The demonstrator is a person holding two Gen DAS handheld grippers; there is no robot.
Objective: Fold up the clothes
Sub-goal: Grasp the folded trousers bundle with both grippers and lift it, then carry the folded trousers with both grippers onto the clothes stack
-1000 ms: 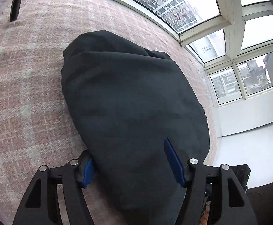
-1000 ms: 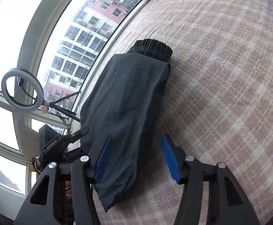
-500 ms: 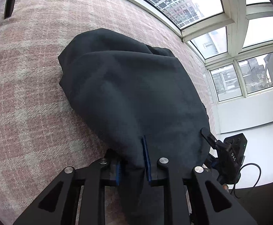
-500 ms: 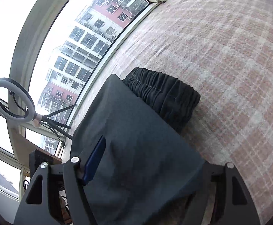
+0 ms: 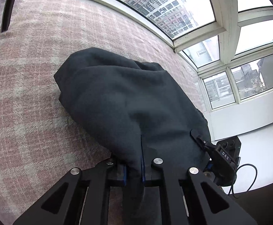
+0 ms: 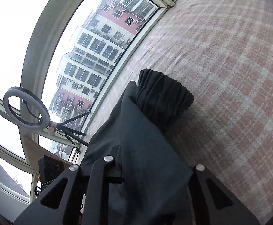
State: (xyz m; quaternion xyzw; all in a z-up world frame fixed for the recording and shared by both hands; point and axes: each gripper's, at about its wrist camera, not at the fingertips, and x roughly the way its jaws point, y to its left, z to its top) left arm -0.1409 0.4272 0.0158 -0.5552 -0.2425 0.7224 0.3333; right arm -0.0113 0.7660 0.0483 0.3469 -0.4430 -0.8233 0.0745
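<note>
On the pink-and-cream plaid bed cover (image 5: 33, 97): dark folded garment (image 5: 129, 101), lying toward the window-side edge, well clear of the far corner. Near end bunched and lifted off the cover, drawn back into both grippers.

Left gripper (image 5: 134, 170): jaws closing, blue pads nearly together, a pinch of the dark cloth caught between them and rising in a ridge just ahead of the fingertips. Cloth pressed on both sides, so gripping the garment's near edge.

Right gripper (image 6: 151, 174): jaws closing too, fingers mostly buried under the draped fabric; a fold of the same garment (image 6: 136, 142) passing between them and spilling over the right finger. Pads hidden by cloth, yet fabric taut from the jaws upward, so holding it. Seen also from the left wrist view at the garment's right side, its black body against the white floor.

Elastic gathered waistband (image 6: 162, 97): at the far end of the garment, resting on the cover, poking out from under the smooth upper layer.

Beyond the bed's edge: curved bay window (image 6: 91, 48) with apartment blocks outside; ring light (image 6: 24, 108) on a tripod just beside the sill. At the far left corner, from the left wrist view, a dark chair leg (image 5: 7, 9) standing on the cover.
</note>
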